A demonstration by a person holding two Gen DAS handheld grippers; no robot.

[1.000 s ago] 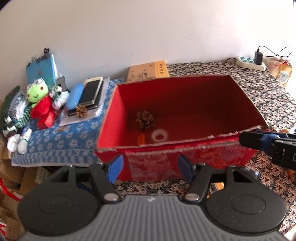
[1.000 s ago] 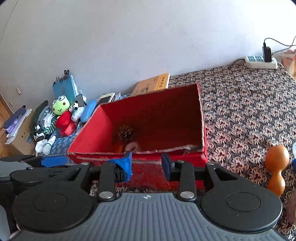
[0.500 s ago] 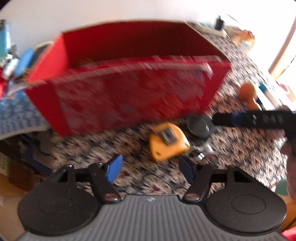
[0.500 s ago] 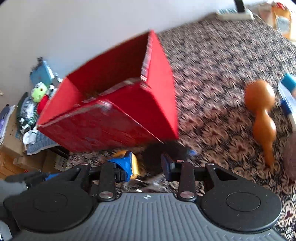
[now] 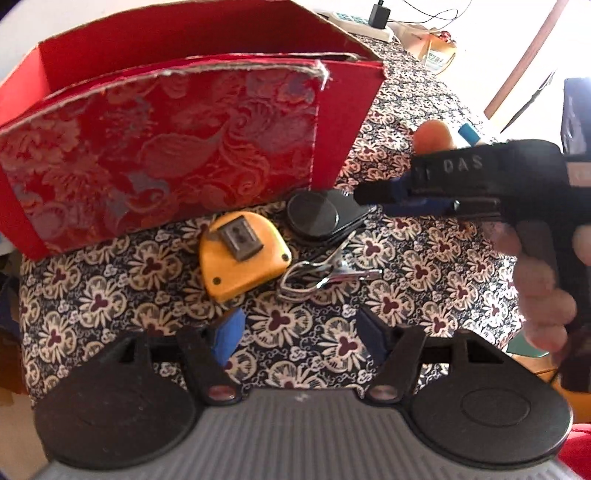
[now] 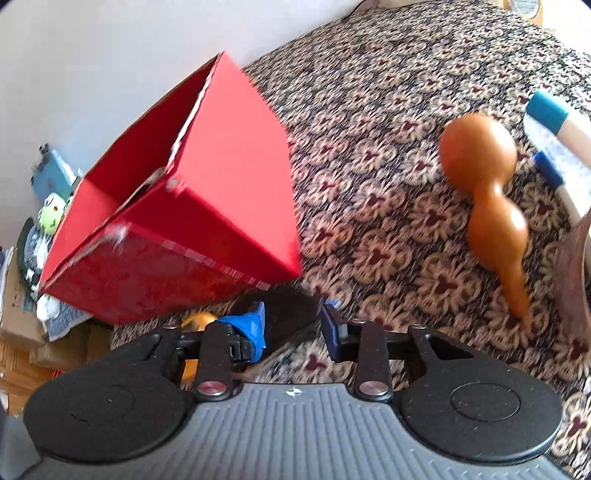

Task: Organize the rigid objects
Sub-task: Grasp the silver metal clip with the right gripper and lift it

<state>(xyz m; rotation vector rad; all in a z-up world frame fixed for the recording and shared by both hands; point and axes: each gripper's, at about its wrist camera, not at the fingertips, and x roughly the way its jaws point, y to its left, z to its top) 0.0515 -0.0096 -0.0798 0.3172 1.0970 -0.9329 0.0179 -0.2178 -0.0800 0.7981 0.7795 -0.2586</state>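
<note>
A red box [image 5: 166, 147] with a brocade front stands on the patterned cloth; it also shows in the right wrist view [image 6: 192, 221]. Before it lie a yellow tape measure [image 5: 242, 254], a black flat case [image 5: 321, 218] and a metal clip [image 5: 321, 273]. My left gripper [image 5: 299, 332] is open and empty, just short of the tape measure and clip. My right gripper [image 6: 291, 326] is open, its fingers on either side of the black case [image 6: 284, 310]; from the left wrist view its fingertips [image 5: 369, 192] reach the case's right edge.
A brown gourd [image 6: 491, 199] lies right of the box, with blue-capped white tubes [image 6: 554, 122] beyond it. Soft toys and a blue pouch [image 6: 51, 173] sit left of the box. A power strip [image 5: 362, 22] lies at the back.
Both grippers have tipped down from over the box's open top to the items in front of it. The right gripper has come up to the black case.
</note>
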